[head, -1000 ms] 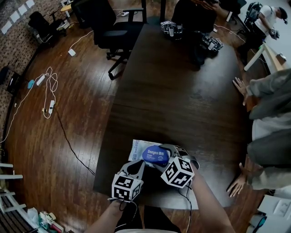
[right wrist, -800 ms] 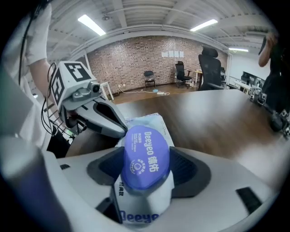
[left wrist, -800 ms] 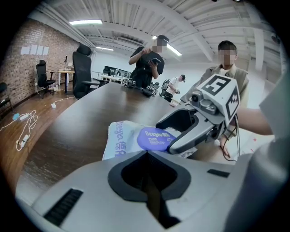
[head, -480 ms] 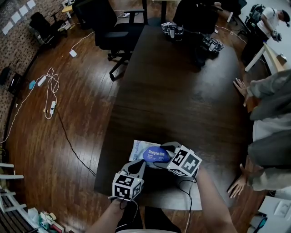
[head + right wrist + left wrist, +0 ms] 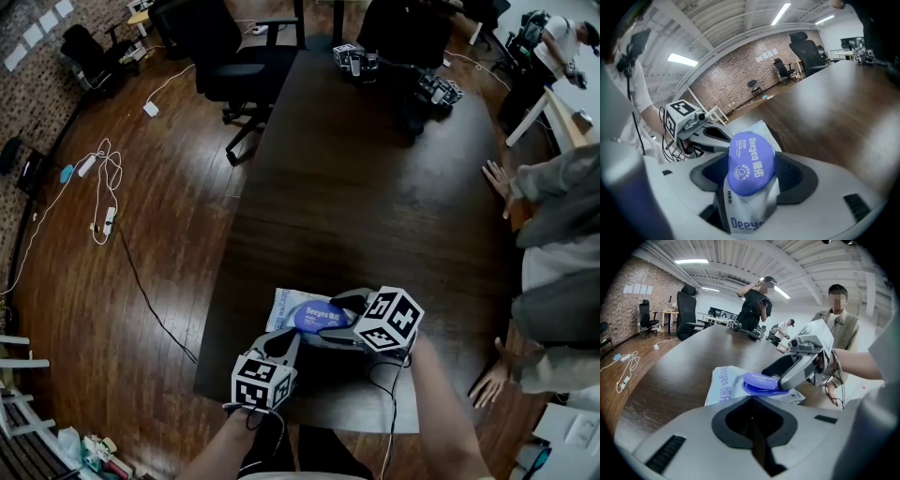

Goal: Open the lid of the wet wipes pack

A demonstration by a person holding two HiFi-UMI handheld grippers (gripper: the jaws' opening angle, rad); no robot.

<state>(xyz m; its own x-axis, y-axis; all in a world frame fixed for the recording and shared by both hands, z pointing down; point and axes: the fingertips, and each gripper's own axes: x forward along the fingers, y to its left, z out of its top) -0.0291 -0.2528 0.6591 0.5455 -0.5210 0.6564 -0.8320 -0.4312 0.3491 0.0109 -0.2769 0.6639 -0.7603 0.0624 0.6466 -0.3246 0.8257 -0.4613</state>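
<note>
The wet wipes pack (image 5: 284,307) lies at lower centre of the head view on the desk (image 5: 375,187), long axis left-right. The right gripper (image 5: 336,320), entering from the right, clamps it at the blue lid (image 5: 319,316), which is possibly lifted slightly. The left gripper (image 5: 286,345), jaws together and empty, sits just below.

You're in an open office: a long dark tabletop (image 5: 375,187), black swivel chairs (image 5: 234,66) at the upper left, a brick wall (image 5: 23,33) with pinned papers, floor cables (image 5: 98,187), and ceiling strip lights (image 5: 691,261).
</note>
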